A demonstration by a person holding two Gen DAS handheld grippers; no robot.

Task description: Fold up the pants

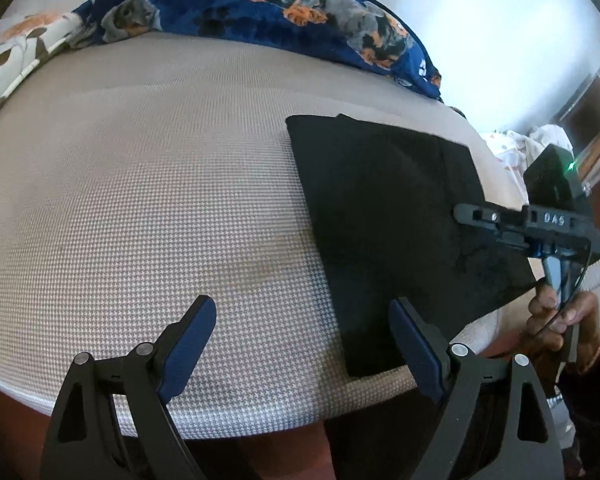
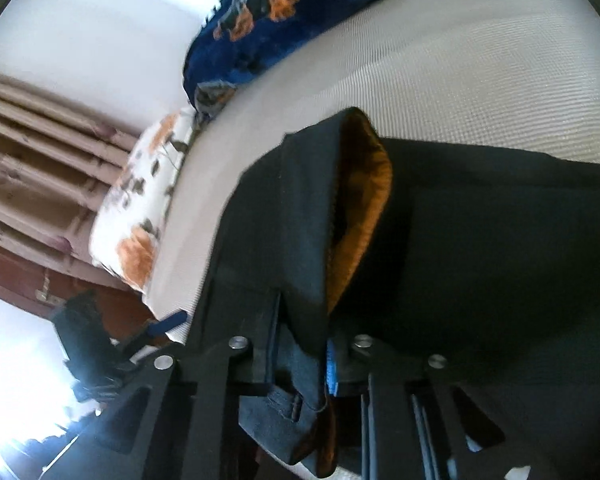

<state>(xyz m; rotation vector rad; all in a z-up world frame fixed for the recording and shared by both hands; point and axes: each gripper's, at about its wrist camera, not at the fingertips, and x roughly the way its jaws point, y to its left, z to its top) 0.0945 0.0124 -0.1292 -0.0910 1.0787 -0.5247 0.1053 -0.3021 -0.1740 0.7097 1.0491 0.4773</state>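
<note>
Bedroom scene: a bed (image 1: pixel 160 200) covered in a pale woven houndstooth spread fills both views. Nearest the left wrist camera, the left gripper (image 1: pixel 302 344) hovers over the bed's near edge with its blue-padded jaws spread wide and nothing between them. Just beyond its right finger lie the black pants (image 1: pixel 396 216), already folded into a flat, roughly rectangular stack near the bed's near right corner. At the stack's right side, the right gripper (image 1: pixel 466 214) reaches in, held by a person's hand (image 1: pixel 556 316). From the right wrist camera, its jaws are pinched tight on an edge of dark cloth (image 2: pixel 300 280), which stands up in a loose fold showing an orange lining (image 2: pixel 364 200). Judging by this, most folding seems done, with at least one more fold or a tidy-up left. Farthest away, a blue dog-print blanket (image 1: pixel 260 12) lies bunched along the bed's far side.
</note>
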